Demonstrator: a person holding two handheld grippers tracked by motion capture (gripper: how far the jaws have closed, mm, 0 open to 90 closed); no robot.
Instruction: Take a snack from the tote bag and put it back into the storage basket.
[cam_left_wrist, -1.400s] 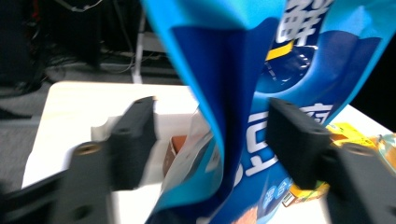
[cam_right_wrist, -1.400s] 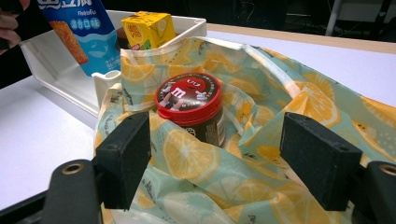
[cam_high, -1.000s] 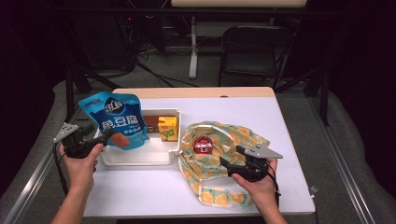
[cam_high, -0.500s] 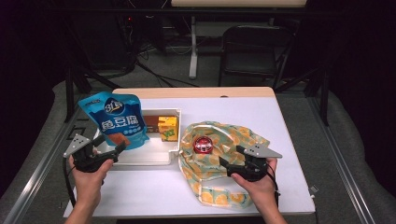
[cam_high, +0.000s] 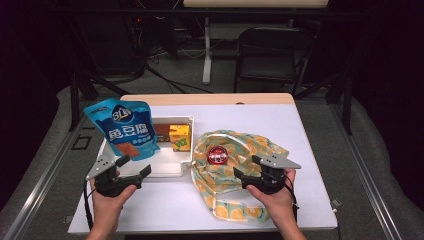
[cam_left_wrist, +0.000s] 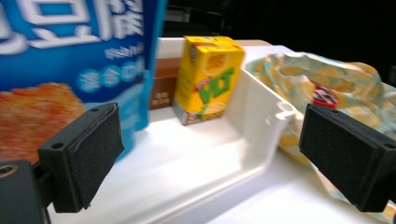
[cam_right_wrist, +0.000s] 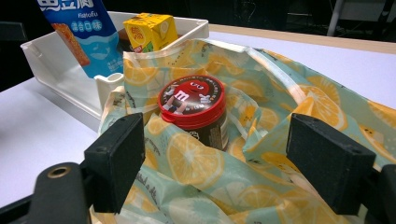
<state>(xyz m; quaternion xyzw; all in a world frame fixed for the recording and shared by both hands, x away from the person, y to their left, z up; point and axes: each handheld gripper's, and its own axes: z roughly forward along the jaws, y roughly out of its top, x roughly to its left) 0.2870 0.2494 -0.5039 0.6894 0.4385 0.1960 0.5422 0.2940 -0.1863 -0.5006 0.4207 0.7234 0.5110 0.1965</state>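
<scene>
1. Left gripper (cam_high: 134, 166) at about 8 o'clock on the table (cam_high: 310, 150), jaws spread wide, nothing between them, pads aimed into the white tray (cam_high: 172, 169).
2. Blue snack bag (cam_high: 122, 129) standing upright at the tray's 9 o'clock end, leaning out over its rim; seen close in the left gripper view (cam_left_wrist: 70, 70), just beyond the left pad (cam_left_wrist: 95, 149).
3. Yellow drink carton (cam_left_wrist: 208, 77) upright at the tray's far side, a brown box (cam_left_wrist: 161, 88) beside it, towards the bag.
4. Right gripper (cam_high: 245, 172) at about 5 o'clock, jaws wide apart, empty, resting over the orange-print cloth bag (cam_high: 235, 197).
5. Red-lidded jar (cam_right_wrist: 192, 109) sitting upright in the folds of the cloth bag (cam_right_wrist: 280, 93), straight ahead between the right gripper's (cam_right_wrist: 215, 163) pads but apart from both.
6. Cloth bag lying at 3 o'clock of the tray, its edge touching the tray's corner.
</scene>
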